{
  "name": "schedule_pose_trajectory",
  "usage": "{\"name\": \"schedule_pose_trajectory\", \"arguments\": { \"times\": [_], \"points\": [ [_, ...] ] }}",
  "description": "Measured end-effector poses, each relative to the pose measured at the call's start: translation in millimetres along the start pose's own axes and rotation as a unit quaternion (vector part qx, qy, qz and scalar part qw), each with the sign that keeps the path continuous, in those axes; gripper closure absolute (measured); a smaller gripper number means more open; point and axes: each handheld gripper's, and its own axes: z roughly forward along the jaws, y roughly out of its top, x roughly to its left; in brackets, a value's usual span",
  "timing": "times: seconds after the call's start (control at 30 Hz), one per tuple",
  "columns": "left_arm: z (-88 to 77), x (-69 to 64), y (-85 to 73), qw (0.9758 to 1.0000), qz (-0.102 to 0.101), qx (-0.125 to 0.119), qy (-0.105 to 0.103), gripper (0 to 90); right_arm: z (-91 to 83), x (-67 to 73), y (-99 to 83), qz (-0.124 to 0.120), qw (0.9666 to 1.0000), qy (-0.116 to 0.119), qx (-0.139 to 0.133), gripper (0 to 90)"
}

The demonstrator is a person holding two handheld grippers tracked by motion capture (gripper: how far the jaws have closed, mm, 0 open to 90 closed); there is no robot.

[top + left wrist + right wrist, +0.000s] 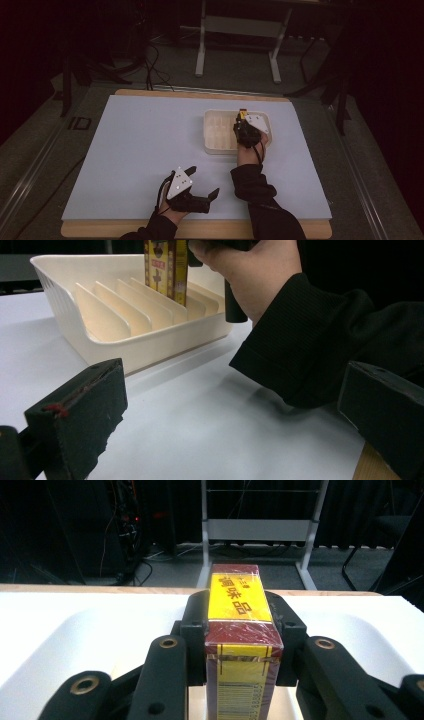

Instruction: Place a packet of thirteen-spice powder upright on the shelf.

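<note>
The surface [150,150] is a pale sheet over a wooden board, its near edge cut off at the bottom of the high view; the room beyond it is dark, and only a grey metal stand [239,40] at 12 o'clock can be made out.

Toward 2 o'clock on the surface sits a cream plastic tray [215,132] with a row of upright dividers. In the high view the right hand [250,145] and its sleeve cover the tray's right part, so the slots there are hidden.

The left claw [206,182] rests near the surface's 6 o'clock edge with its jaws spread wide apart and nothing between them; in the left gripper view the two black pads frame the tray and the person's dark sleeve [310,340].

The right claw [240,630] is pressed on both sides of a small box [240,610], pinching it over the tray. The box is yellow with dark red ends, wrapped in shiny film. Its top carries dark red characters, 调味品, and a barcode shows on the face below, its digits too blurred to read. In the left gripper view the box stands upright among the dividers; whether it touches the tray floor cannot be told, and its upper end is cut off.
</note>
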Motion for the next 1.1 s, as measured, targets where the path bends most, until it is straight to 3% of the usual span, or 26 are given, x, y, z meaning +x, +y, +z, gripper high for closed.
{"name": "schedule_pose_trajectory", "arguments": {
  "times": [0.37,0.7,0.83,0.93,1.1],
  "points": [
    [0.6,0.1,-0.3,1.0,-0.001,0.003,-0.001,0.3,4.6,-1.5,-17.8,-0.001,0.9997,0.003,0.022,66.7],
    [1.3,0.5,-0.7,1.0,-0.002,0.006,0.0,0.3,4.7,-4.2,-15.2,0.006,0.9993,0.015,0.034,64.3],
    [0.8,0.4,-0.6,1.0,0.0,0.007,0.0,0.3,5.4,-6.7,-11.8,0.011,0.9984,0.036,0.044,53.7],
    [1.0,0.5,-0.6,1.0,-0.002,0.006,0.0,0.3,3.3,-6.2,-6.3,-0.01,0.9976,0.053,0.043,41.9],
    [1.2,0.0,-0.4,1.0,-0.001,0.007,-0.001,0.3,-3.1,-8.9,5.1,-0.027,0.993,0.108,0.039,23.5]
  ]
}}
